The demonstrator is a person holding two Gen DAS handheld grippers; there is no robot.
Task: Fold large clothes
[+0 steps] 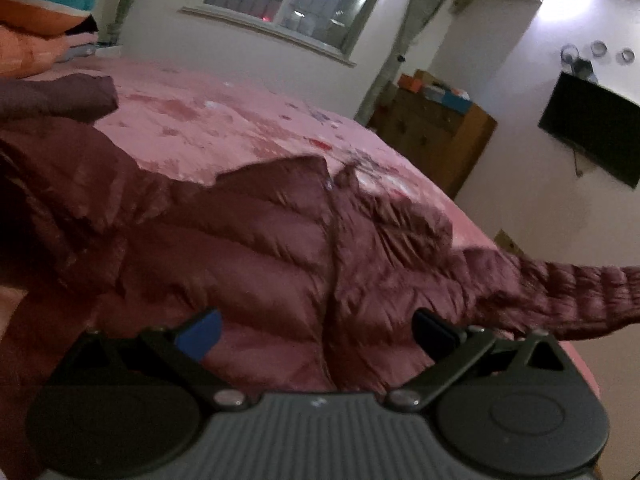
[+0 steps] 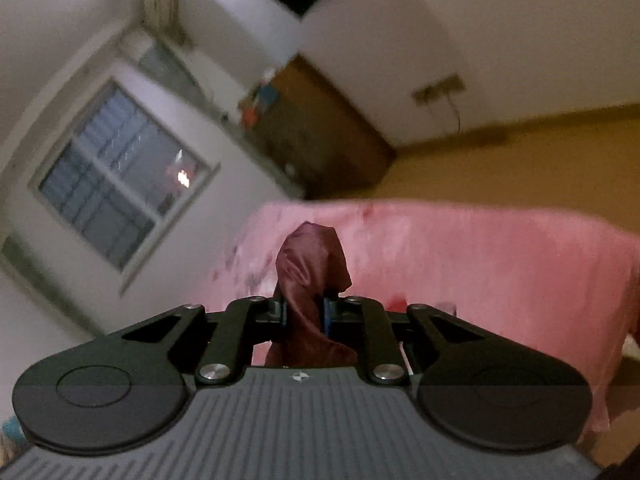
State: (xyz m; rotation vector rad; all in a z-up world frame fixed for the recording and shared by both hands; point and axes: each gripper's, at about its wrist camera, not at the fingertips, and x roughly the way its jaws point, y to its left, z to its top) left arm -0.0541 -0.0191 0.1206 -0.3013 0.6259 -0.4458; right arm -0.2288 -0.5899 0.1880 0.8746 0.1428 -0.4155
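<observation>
Left tool (image 1: 316, 330) spread apart over maroon puffer jacket (image 1: 256, 248) on bed (image 1: 224, 120). Right tool (image 2: 305, 314) clamped on maroon fabric, probably the jacket's sleeve (image 2: 310, 268).

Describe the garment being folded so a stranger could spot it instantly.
Start at the bed with the pink floral sheet. Spread across its near side lies a maroon quilted puffer jacket, one sleeve stretching off the edge. Unlike the plain purple garment behind, it is shiny and stitched.
</observation>
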